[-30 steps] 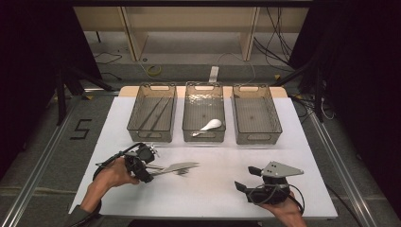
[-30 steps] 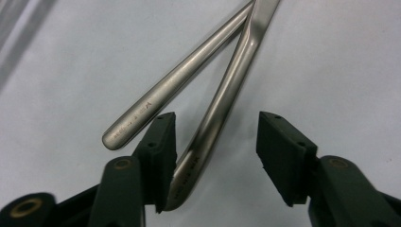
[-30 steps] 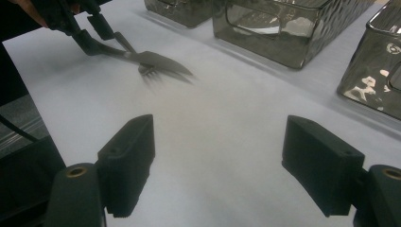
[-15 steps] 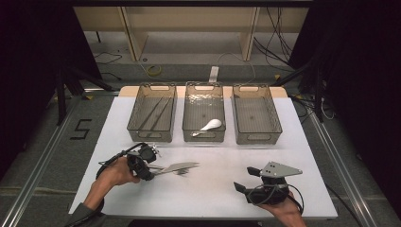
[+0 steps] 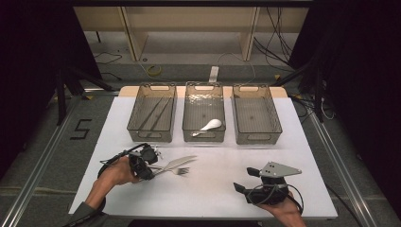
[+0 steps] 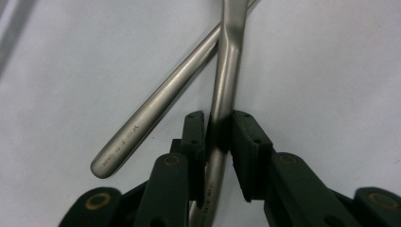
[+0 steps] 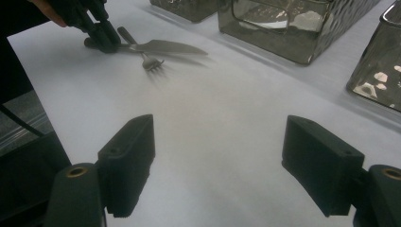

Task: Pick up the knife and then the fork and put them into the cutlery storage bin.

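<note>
at the near edge of the white table (image 5: pixel 302 156) the right gripper (image 5: pixel 246 188) is held low in the person's right hand (image 5: pixel 279 213), its jaws spread wide with nothing but bare tabletop between them; in the right gripper view the two black pads (image 7: pixel 130 158) are seen well apart.

a little farther in, at the near left, the left gripper (image 5: pixel 150 166) is held in the left hand (image 5: pixel 116 172). its jaws have just been closing, and a handle is seen between them – in the left gripper view the pads (image 6: pixel 195 137) are pressed against the thin metal handle (image 6: pixel 222 94) from both sides, so it is pinched. which utensil that handle belongs to cannot be told for certain from that view. a second, rounder handle (image 6: pixel 156 111) is seen lying beside it on the table, crossing under or against the gripped one farther up.

in the high view the knife (image 5: pixel 178 162) and the fork (image 5: pixel 179 170) are seen lying together on the table just right of the left gripper, the blade above the tines, both pointing away to the right.

farther back three clear bins are set in a row – the left bin (image 5: pixel 137 120) with long thin sticks (image 5: pixel 153 113) in it, the middle bin (image 5: pixel 189 118) with a white spoon (image 5: pixel 208 126), and the right bin (image 5: pixel 274 118).
</note>
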Demonstrator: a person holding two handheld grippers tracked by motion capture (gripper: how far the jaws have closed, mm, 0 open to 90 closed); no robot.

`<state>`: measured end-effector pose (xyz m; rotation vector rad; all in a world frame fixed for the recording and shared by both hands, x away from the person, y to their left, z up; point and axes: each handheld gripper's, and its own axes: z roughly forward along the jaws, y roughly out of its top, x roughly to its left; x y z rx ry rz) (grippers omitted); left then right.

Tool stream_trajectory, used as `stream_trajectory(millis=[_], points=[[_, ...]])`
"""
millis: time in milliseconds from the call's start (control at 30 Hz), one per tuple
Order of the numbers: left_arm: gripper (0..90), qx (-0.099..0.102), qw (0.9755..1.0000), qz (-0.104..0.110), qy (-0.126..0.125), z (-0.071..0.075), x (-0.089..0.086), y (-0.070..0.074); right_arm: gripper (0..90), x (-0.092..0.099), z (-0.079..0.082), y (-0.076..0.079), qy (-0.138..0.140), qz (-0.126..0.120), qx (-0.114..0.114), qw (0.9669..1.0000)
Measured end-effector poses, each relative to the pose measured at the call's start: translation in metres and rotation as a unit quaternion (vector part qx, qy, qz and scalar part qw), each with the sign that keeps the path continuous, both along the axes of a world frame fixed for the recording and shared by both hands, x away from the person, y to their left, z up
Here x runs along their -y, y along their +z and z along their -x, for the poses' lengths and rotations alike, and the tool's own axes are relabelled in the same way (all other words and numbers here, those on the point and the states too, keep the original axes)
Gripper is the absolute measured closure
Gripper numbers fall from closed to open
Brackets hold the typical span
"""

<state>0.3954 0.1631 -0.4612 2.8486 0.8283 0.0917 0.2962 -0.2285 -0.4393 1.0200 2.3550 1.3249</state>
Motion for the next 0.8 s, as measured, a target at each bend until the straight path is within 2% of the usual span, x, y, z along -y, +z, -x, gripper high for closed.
stream_trajectory(millis=[100,400,667,800], points=[[77.7,0.001,1.0,-0.005,-0.008,0.0008,0.0012,0.0004,27.0,0.0001,-0.0001,-0.0001,0.0,-0.001,-0.001,1.0],[79.6,0.005,0.9999,0.004,-0.008,0.0027,0.0008,0.0003,27.1,0.0001,0.0,0.0002,0.0,-0.002,-0.002,1.0],[81.0,-0.011,0.9997,0.019,-0.005,0.002,-0.0019,0.0019,27.1,0.001,-0.0001,0.0005,-0.001,-0.002,-0.002,1.0],[81.8,-0.011,0.9997,0.023,0.004,0.0028,-0.0023,0.003,27.1,0.0009,-0.0002,0.0005,-0.001,-0.002,-0.002,1.0]])
